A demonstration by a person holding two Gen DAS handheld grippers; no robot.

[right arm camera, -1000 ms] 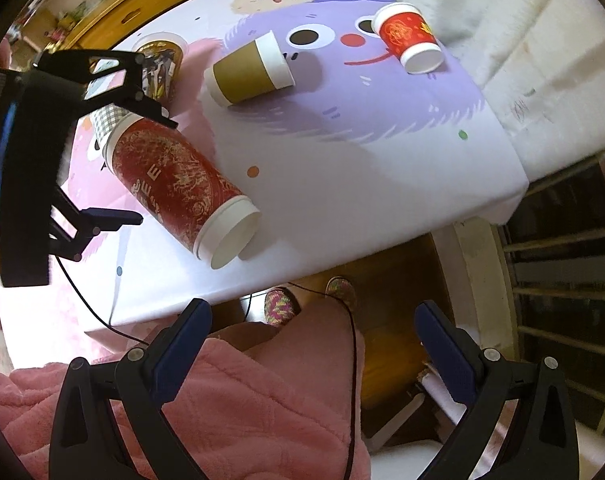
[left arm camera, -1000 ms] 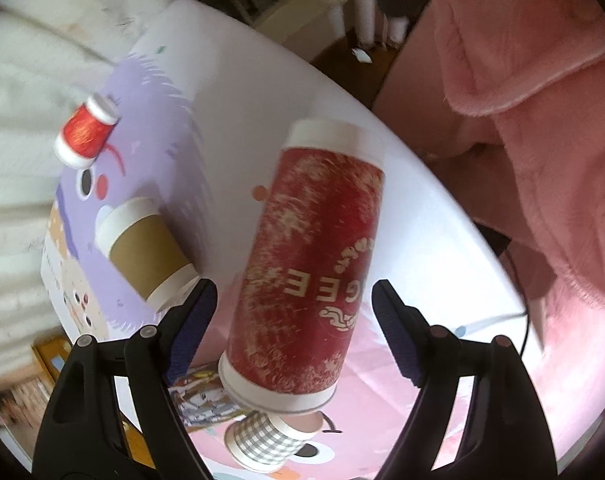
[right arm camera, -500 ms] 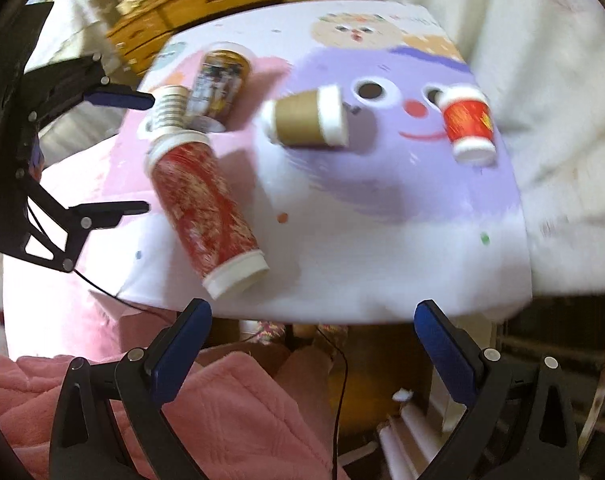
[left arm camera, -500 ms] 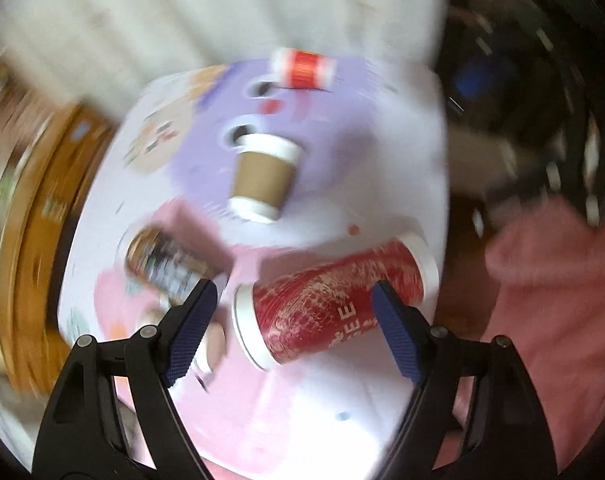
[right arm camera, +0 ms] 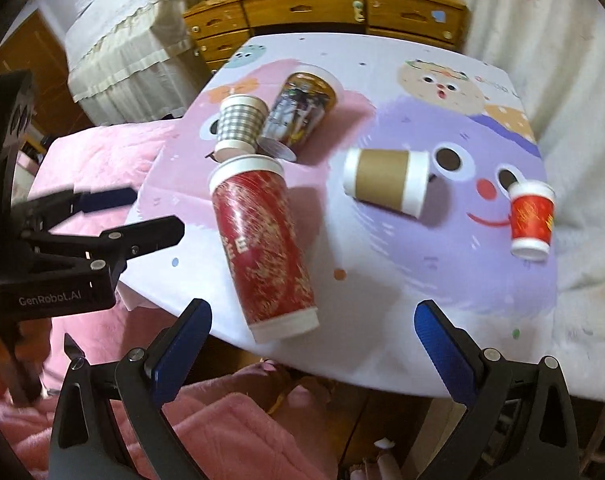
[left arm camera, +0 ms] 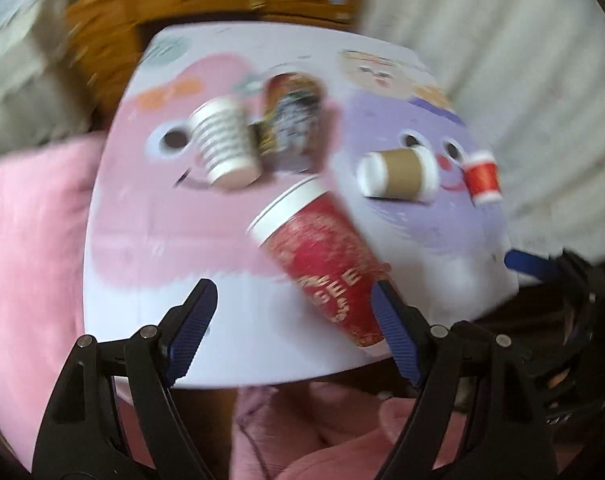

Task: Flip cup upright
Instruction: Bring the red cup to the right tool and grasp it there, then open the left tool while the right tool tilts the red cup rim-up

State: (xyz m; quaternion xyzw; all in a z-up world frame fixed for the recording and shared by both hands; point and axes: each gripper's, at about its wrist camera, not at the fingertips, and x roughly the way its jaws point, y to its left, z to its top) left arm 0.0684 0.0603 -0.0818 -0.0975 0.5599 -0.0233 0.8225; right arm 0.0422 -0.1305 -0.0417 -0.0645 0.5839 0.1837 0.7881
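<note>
A tall red paper cup (right arm camera: 262, 244) lies on its side near the table's front edge; it also shows blurred in the left wrist view (left arm camera: 322, 256). A brown cup (right arm camera: 386, 186) (left arm camera: 398, 174), a small red cup (right arm camera: 531, 216) (left arm camera: 482, 178), a grey striped cup (right arm camera: 240, 122) (left arm camera: 224, 144) and a dark printed cup (right arm camera: 302, 108) (left arm camera: 294, 120) also lie tipped over. My left gripper (left arm camera: 294, 320) is open, off the front edge, its right finger next to the tall red cup; it shows at left in the right wrist view (right arm camera: 142, 216). My right gripper (right arm camera: 312, 340) is open and empty, just in front of the tall red cup.
The table wears a pink and purple cartoon cloth (right arm camera: 422, 280). A wooden dresser (right arm camera: 326, 12) stands behind it. White fabric (right arm camera: 582, 120) lies to the right. A pink fleece garment (right arm camera: 222, 432) is below the grippers.
Both grippers swung round to face the table from its front edge. The left gripper, which had straddled the tall red cup, pulled back. The cups have not moved.
</note>
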